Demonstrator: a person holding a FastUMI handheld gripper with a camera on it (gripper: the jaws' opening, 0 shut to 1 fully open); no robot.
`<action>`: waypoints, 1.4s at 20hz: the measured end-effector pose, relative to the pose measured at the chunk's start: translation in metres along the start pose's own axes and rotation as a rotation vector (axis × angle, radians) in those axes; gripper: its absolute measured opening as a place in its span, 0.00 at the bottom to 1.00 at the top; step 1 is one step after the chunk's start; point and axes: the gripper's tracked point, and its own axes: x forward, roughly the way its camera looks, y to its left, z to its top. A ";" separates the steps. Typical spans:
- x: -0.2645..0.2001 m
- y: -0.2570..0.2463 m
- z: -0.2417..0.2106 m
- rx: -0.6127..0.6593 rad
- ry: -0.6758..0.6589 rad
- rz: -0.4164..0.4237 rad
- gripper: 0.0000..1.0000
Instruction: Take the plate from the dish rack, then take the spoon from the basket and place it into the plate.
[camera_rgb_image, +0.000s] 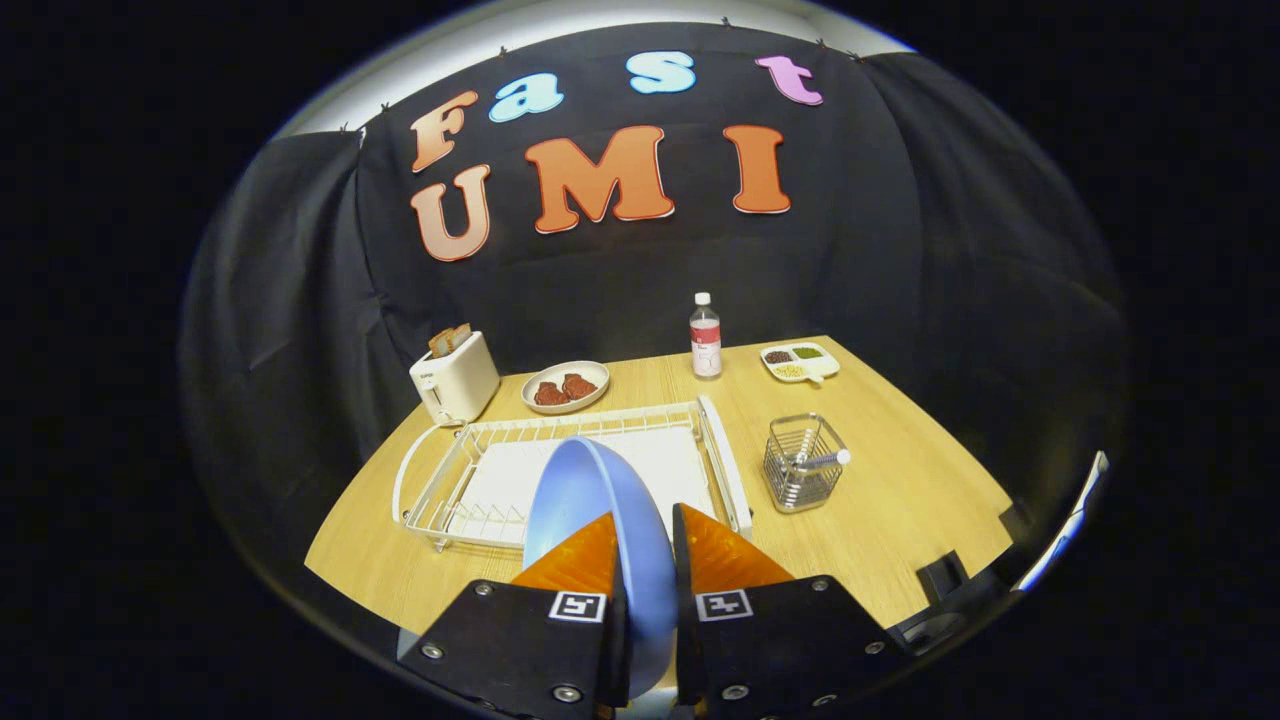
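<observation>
The gripper (645, 530) pinches the blue plate (590, 500) edge-on, low centre, over the rack (450, 480). Right of it, the basket (803, 465) holds the spoon (825, 459).

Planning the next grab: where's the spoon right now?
In the gripper view, the spoon sits in the wire basket on the table, beyond the fingers and right of the dish rack; the gripper is shut on the blue plate.

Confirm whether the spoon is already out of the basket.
No, the spoon lies in the wire basket, while the hand-held gripper clamps the blue plate.
</observation>
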 end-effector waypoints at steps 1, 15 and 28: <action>-0.005 0.000 -0.009 0.031 -0.001 0.017 0.18; 0.034 0.013 -0.138 0.514 0.152 0.179 0.19; 0.061 0.026 -0.156 0.544 0.185 0.141 0.22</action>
